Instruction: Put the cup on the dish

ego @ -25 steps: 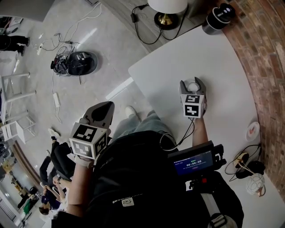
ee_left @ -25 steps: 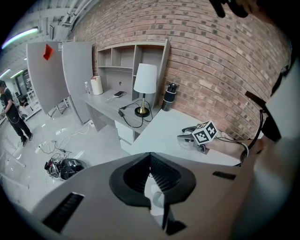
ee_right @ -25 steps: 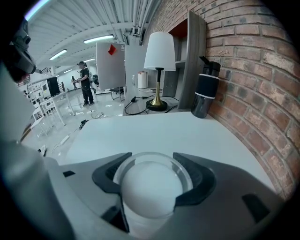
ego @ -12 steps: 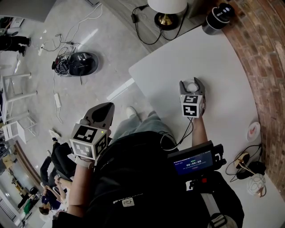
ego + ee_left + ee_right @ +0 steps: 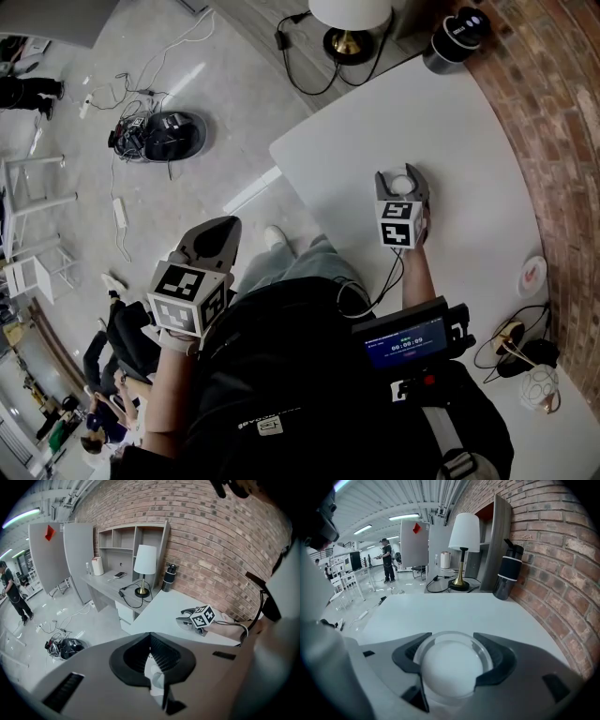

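Observation:
A white cup [image 5: 451, 665] with a clear rim sits between the jaws of my right gripper [image 5: 453, 656], whose dark pads hug it on both sides. In the head view the right gripper [image 5: 402, 174] and the cup [image 5: 401, 184] are over the middle of the white table [image 5: 450, 131]. The small white dish [image 5: 532, 275] with a red mark lies at the table's right edge by the brick wall, well to the right of the cup. My left gripper [image 5: 214, 234] hangs off the table at the left, above the floor. Its jaws are shut with nothing in them [image 5: 151, 639].
A lamp [image 5: 349, 19] and a black bottle [image 5: 453, 33] stand at the table's far end. Cables and small objects [image 5: 525, 356] lie at the near right edge. A brick wall [image 5: 562, 141] bounds the right side. A round device [image 5: 169, 131] and cords lie on the floor.
Almost nothing: the right gripper with the cup has edged very slightly away from me. The left gripper has stayed put.

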{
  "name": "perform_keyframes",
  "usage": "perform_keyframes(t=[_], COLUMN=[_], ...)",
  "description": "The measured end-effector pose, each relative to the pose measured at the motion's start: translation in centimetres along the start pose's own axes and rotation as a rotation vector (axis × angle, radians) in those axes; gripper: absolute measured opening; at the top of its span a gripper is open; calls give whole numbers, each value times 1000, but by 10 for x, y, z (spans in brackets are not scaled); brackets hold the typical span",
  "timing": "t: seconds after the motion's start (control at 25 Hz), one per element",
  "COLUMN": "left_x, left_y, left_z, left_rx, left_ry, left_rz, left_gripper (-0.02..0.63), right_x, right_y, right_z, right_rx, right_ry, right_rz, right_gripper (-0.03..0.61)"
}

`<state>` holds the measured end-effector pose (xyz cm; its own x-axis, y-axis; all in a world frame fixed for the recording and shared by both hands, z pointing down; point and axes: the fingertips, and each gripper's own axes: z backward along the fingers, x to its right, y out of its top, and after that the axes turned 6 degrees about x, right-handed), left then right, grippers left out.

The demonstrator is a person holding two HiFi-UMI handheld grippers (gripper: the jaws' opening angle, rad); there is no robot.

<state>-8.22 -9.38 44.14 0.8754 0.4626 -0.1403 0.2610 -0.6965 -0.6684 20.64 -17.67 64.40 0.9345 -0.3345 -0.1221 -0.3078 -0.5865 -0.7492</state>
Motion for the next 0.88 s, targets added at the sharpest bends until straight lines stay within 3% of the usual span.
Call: perform_keyframes(t=[0.88], left_x=[5], left_y=[-3], left_z=[1], left_rx=[11], left_ry=[-5], left_rz=[-15], left_gripper=[6], right_x=[-6], right_y=[-9], right_z=[2], right_rx=[-8], right_ry=[32], right_rz=[-39], right_gripper=[278])
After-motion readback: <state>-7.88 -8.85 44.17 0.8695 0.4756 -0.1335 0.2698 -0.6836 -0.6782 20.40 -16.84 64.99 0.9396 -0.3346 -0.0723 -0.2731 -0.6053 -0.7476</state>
